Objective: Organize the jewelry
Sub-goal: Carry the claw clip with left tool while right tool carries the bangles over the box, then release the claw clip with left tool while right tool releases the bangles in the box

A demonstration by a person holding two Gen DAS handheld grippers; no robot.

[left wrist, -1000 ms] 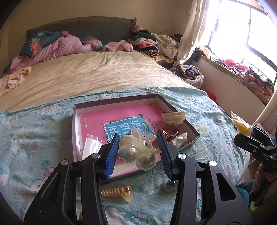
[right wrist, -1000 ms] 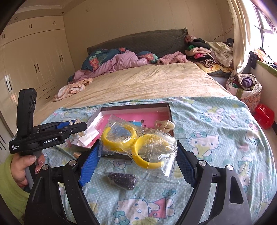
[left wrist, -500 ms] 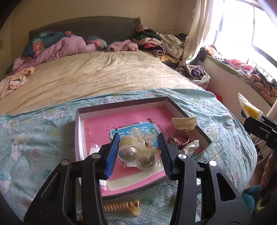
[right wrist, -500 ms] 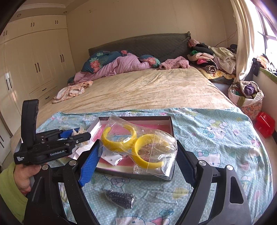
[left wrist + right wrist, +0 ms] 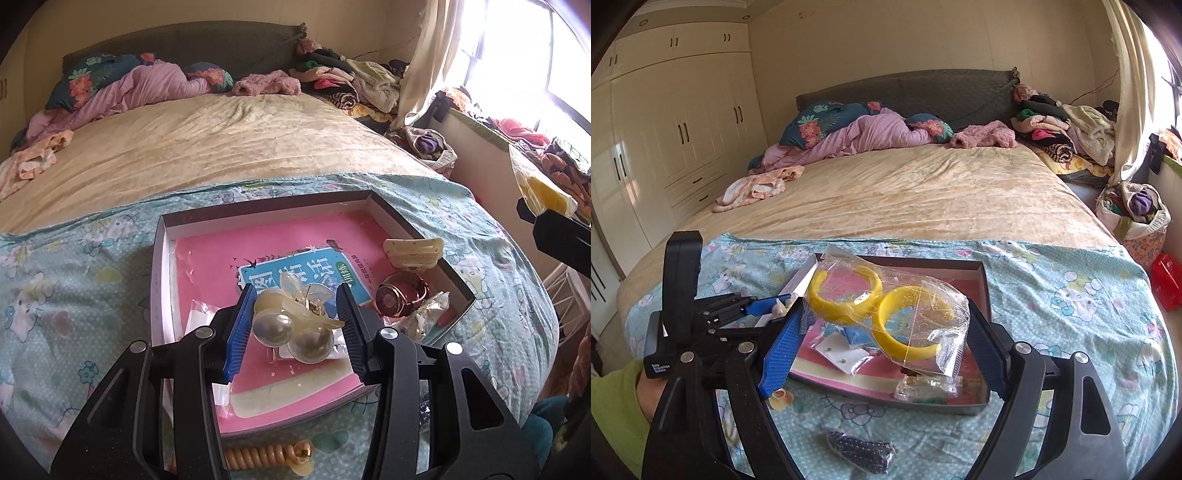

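Jewelry everywhere, and both hands are loaded! The left hand-held gripper (image 5: 295,325) has its blue pads pinched on a pearl hair clip (image 5: 291,328), hanging it over the near part of the shallow box (image 5: 421,236). Inside that box, on its pink lining, lie a blue booklet (image 5: 332,271), a cream hair claw (image 5: 413,251) at the far right and a rose-gold watch (image 5: 400,297) just nearer. The right hand-held gripper (image 5: 882,343) stands wide, clamped on a clear bag of yellow bangles (image 5: 886,310), held above the box too. The box sits on the cat-print blanket (image 5: 1052,295) at the bed's near end. A coiled hair tie (image 5: 266,456) lies on the blanket just near of the box, and a dark dotted piece (image 5: 860,454) lies nearer.
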